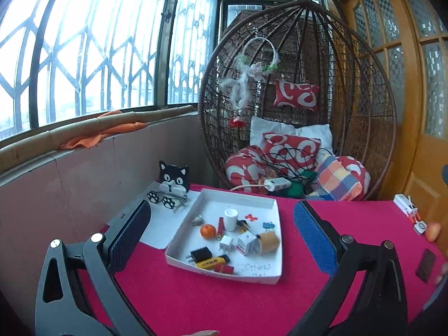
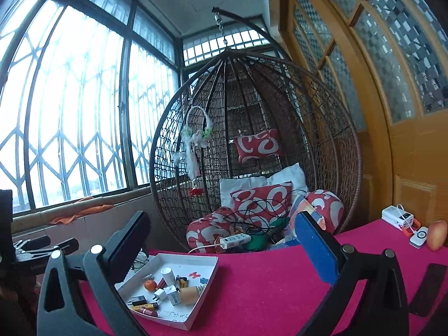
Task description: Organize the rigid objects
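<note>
While both grippers are hovering above the table (image 1: 212, 302), the white tray (image 1: 268, 275) is sitting at the centre of the left wrist view, holding the task's small items.

Contents, by clock face within the tray:
- white cup (image 1: 231, 219), upright, near centre toward 12 o'clock;
- small orange (image 1: 208, 231), toward 9 o'clock of the cup;
- red lighter (image 1: 221, 224), lying between orange and cup;
- white plug adapter (image 1: 225, 243), near centre;
- small white carton (image 1: 245, 244), just beside the adapter at 3 o'clock;
- cardboard roll (image 1: 269, 242), lying on its side, touching the carton;
- black charger (image 1: 199, 254), toward 7 o'clock;
- yellow lighter (image 1: 211, 262) and a second red lighter (image 1: 224, 268), at 6 o'clock along the near wall.

Grippers: the left gripper (image 1: 222, 233) is holding its jaws wide apart, gripping nothing; the right gripper (image 2: 221, 249) is likewise standing spread and empty.

Surface: magenta cloth is covering the table. A black-and-white cat figure (image 1: 173, 180) with spectacles (image 1: 167, 198) is standing at 10 o'clock of the tray. A white power bank (image 2: 397, 218) and an apple (image 2: 436, 235) are lying at 3 o'clock, well apart from the tray.

Room: a wicker hanging chair (image 1: 364, 89) with red patterned cushions (image 1: 291, 148) is hanging at 12 o'clock; a barred window (image 1: 84, 50) is filling 9 to 11 o'clock; a yellow wooden door (image 2: 392, 112) is standing at 2 o'clock.
</note>
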A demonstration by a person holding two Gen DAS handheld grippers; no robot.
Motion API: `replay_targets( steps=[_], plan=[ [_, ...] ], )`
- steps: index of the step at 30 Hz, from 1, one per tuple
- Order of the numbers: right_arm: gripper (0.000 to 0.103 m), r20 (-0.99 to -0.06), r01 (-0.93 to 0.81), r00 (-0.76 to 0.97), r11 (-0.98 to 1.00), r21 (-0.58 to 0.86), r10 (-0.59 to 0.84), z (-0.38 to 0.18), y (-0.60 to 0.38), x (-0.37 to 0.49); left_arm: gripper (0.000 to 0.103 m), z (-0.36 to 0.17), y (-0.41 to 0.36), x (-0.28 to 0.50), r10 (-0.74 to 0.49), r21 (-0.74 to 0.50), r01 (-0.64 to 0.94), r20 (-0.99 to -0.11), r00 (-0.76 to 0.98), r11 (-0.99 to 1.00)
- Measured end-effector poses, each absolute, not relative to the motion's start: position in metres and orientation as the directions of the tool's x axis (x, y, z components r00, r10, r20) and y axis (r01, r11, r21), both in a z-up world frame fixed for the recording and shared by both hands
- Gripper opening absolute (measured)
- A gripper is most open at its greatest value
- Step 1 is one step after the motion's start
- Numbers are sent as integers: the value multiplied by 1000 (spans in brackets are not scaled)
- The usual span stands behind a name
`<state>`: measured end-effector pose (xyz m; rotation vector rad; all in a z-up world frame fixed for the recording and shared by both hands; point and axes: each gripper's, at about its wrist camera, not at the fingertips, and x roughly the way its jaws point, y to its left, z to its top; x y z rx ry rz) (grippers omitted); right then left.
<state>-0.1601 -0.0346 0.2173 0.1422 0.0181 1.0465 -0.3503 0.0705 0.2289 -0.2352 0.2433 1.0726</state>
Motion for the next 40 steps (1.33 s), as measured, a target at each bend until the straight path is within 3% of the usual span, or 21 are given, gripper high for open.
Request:
replay_targets(
  steps=[16, 40],
  plan=[
    [103, 81, -851, 520, 508, 133, 850, 220, -57, -168, 103, 228, 58, -350, 817, -75, -874, -326, 476, 480],
    [103, 33, -841, 530, 520, 149, 847, 210, -51, -159, 103, 212, 67, -334, 775, -75, -861, -402, 487, 502]
  ],
)
